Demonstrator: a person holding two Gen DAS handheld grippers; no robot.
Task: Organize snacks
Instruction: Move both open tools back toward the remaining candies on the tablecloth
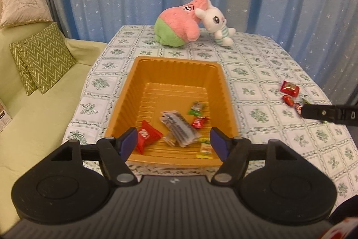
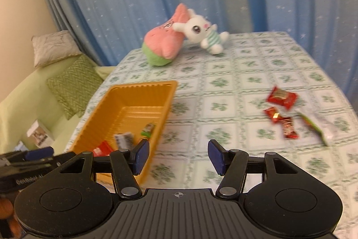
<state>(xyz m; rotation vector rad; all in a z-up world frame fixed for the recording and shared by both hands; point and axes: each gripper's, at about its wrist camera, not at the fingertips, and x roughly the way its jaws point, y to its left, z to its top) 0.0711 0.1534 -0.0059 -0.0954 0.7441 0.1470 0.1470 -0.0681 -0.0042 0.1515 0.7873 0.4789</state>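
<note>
Both the left gripper [image 1: 173, 143] and right gripper [image 2: 176, 157] hang spread and empty, since the tray [image 1: 176, 61] gathers snacks while red packets [image 2: 282, 96] await on the surface [image 2: 246, 64]

The left black two-finger gripper with blue pads [image 1: 174, 142] tilts downward, jaws apart and empty. The right black two-finger gripper with blue pads [image 2: 176, 157] tilts likewise, also parted, gripping nothing.
</note>
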